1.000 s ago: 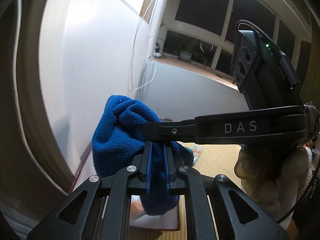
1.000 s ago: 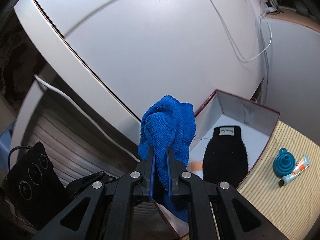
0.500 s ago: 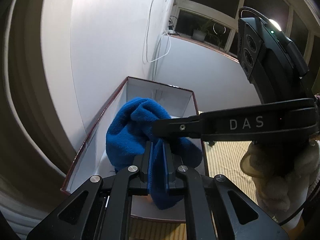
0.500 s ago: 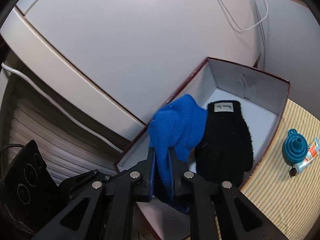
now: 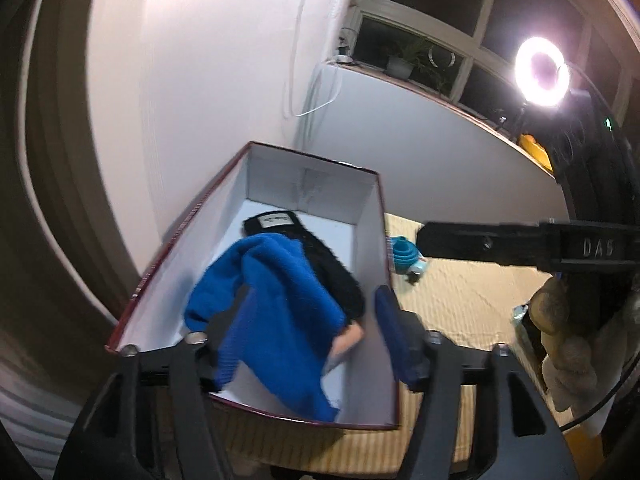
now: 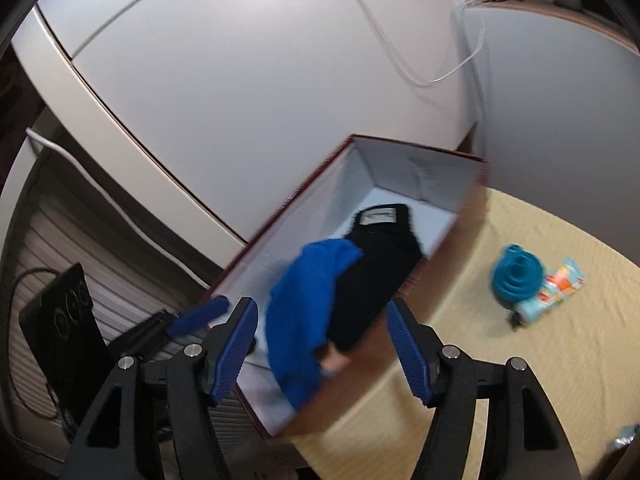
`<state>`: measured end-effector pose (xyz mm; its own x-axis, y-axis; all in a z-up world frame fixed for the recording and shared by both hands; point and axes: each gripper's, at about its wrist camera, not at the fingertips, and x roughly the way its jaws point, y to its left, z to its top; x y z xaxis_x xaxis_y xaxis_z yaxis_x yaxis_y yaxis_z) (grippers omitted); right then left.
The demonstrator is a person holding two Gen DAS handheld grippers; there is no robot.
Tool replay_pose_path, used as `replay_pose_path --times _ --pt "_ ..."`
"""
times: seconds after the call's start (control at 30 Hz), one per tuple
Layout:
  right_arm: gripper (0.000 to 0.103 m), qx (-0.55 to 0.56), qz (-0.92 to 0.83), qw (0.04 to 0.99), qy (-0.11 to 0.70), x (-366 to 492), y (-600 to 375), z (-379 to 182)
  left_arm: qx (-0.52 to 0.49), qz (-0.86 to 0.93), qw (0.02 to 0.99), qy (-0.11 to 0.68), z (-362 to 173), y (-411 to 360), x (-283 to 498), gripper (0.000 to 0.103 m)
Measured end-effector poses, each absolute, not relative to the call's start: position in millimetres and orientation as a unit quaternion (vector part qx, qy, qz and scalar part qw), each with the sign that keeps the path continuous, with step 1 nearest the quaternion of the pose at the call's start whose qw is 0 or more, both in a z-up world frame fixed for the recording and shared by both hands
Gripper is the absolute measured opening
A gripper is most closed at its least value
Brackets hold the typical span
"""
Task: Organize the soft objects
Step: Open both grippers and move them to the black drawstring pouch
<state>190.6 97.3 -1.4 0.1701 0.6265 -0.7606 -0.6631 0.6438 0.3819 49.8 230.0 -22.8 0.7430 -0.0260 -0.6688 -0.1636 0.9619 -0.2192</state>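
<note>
A blue towel (image 5: pixel 276 312) lies loose in an open white-lined box with a dark red rim (image 5: pixel 188 220), partly over a black knit glove (image 5: pixel 316 256). My left gripper (image 5: pixel 304 344) is open just above the box's near end, the towel hiding its left finger. In the right wrist view my right gripper (image 6: pixel 324 340) is open over the same box (image 6: pixel 288 208), with the blue towel (image 6: pixel 304 312) and black glove (image 6: pixel 380 264) between its spread blue fingers (image 6: pixel 404 344). A small peach object (image 5: pixel 346 344) peeks from under the towel.
The box sits on a pale woven mat (image 6: pixel 540 360) against a white wall. A teal collapsible funnel (image 6: pixel 516 280) and a small colourful tube (image 6: pixel 556 292) lie on the mat to the right of the box. A ring light (image 5: pixel 542 71) glares at upper right.
Both grippers were shut on the blue towel and lowered it into the box. Now both have opened and the towel has dropped onto the glove.
</note>
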Motion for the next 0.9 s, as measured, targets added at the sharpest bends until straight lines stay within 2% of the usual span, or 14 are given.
replay_pose_path --times 0.43,0.7,0.9 --pt "0.064 0.049 0.360 0.808 0.464 174.6 -88.0 2.0 -0.130 -0.042 0.930 0.341 -17.3 146.9 48.3 0.065" --pt "0.064 0.129 0.280 0.827 0.471 173.3 -233.1 -13.2 -0.143 -0.119 0.909 0.373 -43.7 79.8 68.0 0.065" --pt "0.064 0.147 0.238 0.826 0.490 180.8 -291.2 -35.4 -0.146 -0.176 0.885 0.407 -69.8 19.4 82.2 0.065"
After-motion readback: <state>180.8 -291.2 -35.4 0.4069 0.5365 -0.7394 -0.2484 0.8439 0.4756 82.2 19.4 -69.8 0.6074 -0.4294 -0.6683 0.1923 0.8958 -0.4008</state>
